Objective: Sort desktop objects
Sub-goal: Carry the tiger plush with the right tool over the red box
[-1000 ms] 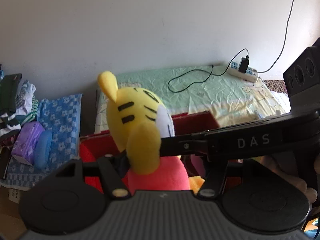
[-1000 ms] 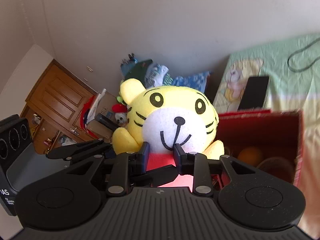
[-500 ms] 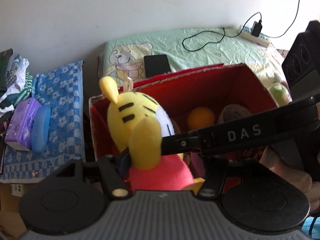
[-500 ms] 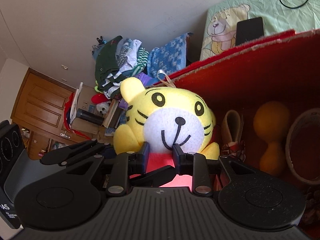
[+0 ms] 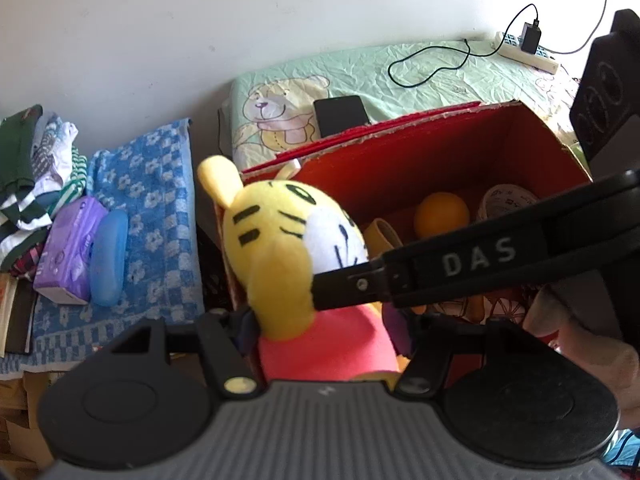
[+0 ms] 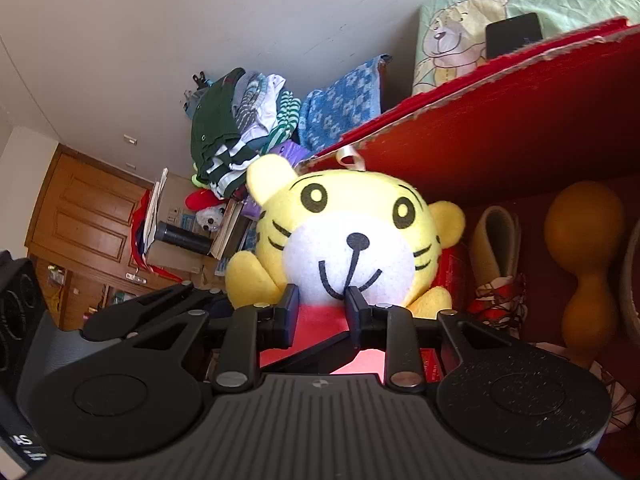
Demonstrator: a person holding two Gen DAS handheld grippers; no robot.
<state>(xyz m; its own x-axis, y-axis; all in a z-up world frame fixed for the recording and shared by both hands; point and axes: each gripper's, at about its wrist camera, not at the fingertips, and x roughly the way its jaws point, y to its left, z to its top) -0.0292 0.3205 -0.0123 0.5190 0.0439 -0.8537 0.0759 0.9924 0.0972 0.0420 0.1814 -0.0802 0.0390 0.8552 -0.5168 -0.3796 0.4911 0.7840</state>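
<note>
A yellow tiger plush in a red shirt (image 5: 288, 248) (image 6: 344, 236) hangs at the left end of an open red box (image 5: 440, 160) (image 6: 500, 120). My left gripper (image 5: 324, 332) is shut on the plush's body from the sides. My right gripper (image 6: 320, 312) is shut on its red shirt just under the chin; that gripper crosses the left wrist view as a black bar marked DAS (image 5: 472, 264). The plush's lower body is hidden behind the grippers.
In the box lie an orange gourd-shaped toy (image 6: 588, 264) (image 5: 440, 212), a tape roll (image 5: 508, 200) and a small shoe-like item (image 6: 496, 248). Beside the box are a blue checked towel (image 5: 160, 200), purple tissue pack (image 5: 68, 256), blue case (image 5: 108, 256), folded clothes (image 6: 240, 128), phone (image 5: 340, 114) and power strip (image 5: 528, 46).
Both grippers have carried the plush forward and down from above the box to its left end; the box interior now fills more of both views. Both grips are unchanged.
</note>
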